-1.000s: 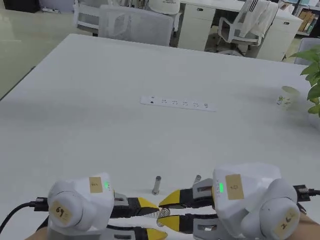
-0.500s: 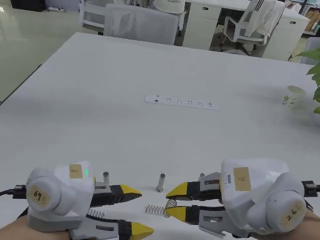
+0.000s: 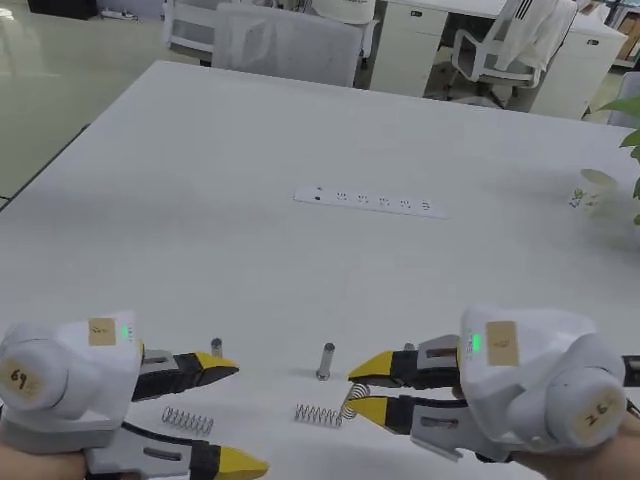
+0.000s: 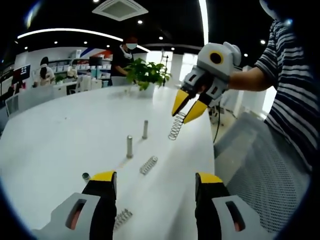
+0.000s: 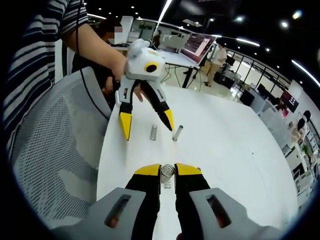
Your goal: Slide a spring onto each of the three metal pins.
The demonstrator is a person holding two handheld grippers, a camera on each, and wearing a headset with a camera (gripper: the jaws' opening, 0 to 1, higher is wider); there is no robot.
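The table (image 3: pixel 300 130) is taken up mostly by bare white top, and places are given here against the middle pin (image 3: pixel 326 360), stood upright near the table's near edge. The right gripper (image 3: pixel 354 390) is held just right of that pin, its jaws pinched together on a spring (image 3: pixel 349 397), which is seen slanting down from the tips in the left gripper view (image 4: pixel 176 126). The left gripper (image 3: pixel 238 416) is held well left of the middle pin and nearer the person, its jaws spread wide, with nothing gripped. A strip (image 3: pixel 370 202) is laid far beyond the middle pin, and a cup (image 3: pixel 597 190) is set far beyond it to the right. A left pin (image 3: pixel 216 347) is stood well to its left, and a right pin (image 3: pixel 407 348) near on its right, partly hidden by the right gripper. All three pins are bare. A loose spring (image 3: pixel 318 414) is laid flat just in front of the middle pin. A far spring (image 3: pixel 187 421) is laid well to its left, on the table between the left gripper's spread jaws.
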